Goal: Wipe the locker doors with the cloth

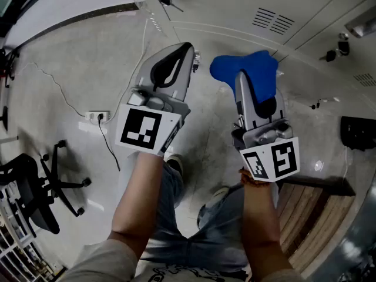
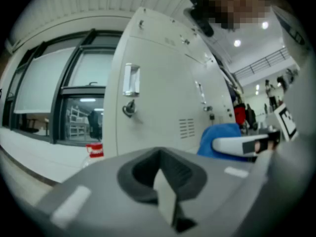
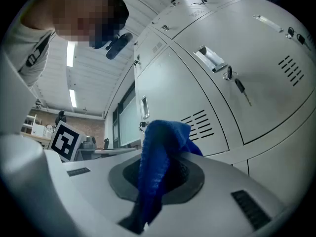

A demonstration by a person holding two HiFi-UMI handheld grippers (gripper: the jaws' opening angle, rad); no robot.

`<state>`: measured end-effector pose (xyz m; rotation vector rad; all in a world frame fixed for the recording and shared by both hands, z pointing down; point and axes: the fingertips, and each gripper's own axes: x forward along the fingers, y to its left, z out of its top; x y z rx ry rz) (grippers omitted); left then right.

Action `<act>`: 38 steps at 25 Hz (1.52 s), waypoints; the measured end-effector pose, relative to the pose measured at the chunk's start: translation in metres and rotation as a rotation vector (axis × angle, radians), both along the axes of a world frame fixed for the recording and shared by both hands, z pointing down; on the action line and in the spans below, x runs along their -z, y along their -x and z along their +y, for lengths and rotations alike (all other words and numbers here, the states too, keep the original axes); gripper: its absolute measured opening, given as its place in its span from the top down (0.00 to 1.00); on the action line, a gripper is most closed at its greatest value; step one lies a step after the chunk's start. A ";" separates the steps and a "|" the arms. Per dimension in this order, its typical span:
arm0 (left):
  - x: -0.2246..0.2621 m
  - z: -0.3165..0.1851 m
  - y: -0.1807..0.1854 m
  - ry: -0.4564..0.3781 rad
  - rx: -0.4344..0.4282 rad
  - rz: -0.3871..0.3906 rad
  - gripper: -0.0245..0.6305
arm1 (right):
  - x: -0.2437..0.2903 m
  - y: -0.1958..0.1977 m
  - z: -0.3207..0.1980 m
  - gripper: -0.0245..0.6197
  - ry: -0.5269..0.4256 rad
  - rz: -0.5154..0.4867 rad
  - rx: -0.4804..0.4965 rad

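The right tool [image 3: 157, 181] pinches the blue cloth [image 3: 162, 137] and holds it near the locker doors [image 3: 237, 78], not on them. The left tool [image 2: 165, 184] is closed on nothing. The wiping looks all left to do.

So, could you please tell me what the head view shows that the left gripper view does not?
Only the head view shows the office chair, the power strip and the wooden bench. Only the left gripper view shows the ceiling lights and a red-labelled bottle. Both show the blue cloth held by the right gripper, and the lockers.
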<state>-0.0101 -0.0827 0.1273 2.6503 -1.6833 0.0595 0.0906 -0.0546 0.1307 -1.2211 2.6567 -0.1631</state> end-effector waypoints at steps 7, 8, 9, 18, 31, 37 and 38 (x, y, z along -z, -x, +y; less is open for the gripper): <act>-0.008 -0.036 0.035 -0.086 -0.033 -0.057 0.96 | -0.024 0.046 -0.033 0.89 0.015 0.125 -0.009; -0.011 -0.038 0.040 -0.064 -0.032 -0.031 0.96 | -0.014 0.055 -0.033 0.89 0.029 0.141 0.007; -0.013 -0.039 0.046 -0.042 -0.025 -0.004 0.96 | 0.001 0.065 -0.031 0.89 0.023 0.147 0.027; -0.031 -0.054 0.051 -0.081 -0.050 -0.082 0.96 | -0.006 0.091 -0.044 0.89 -0.153 0.229 0.069; -0.038 -0.054 0.072 0.013 0.043 0.012 0.96 | -0.024 0.104 -0.046 0.89 -0.389 0.744 -0.119; -0.047 -0.061 0.100 0.007 0.081 -0.010 0.96 | -0.074 0.155 -0.050 0.89 -0.728 1.350 -0.220; -0.051 -0.062 0.104 0.014 0.084 -0.017 0.96 | -0.087 0.161 -0.053 0.89 -0.727 1.376 -0.198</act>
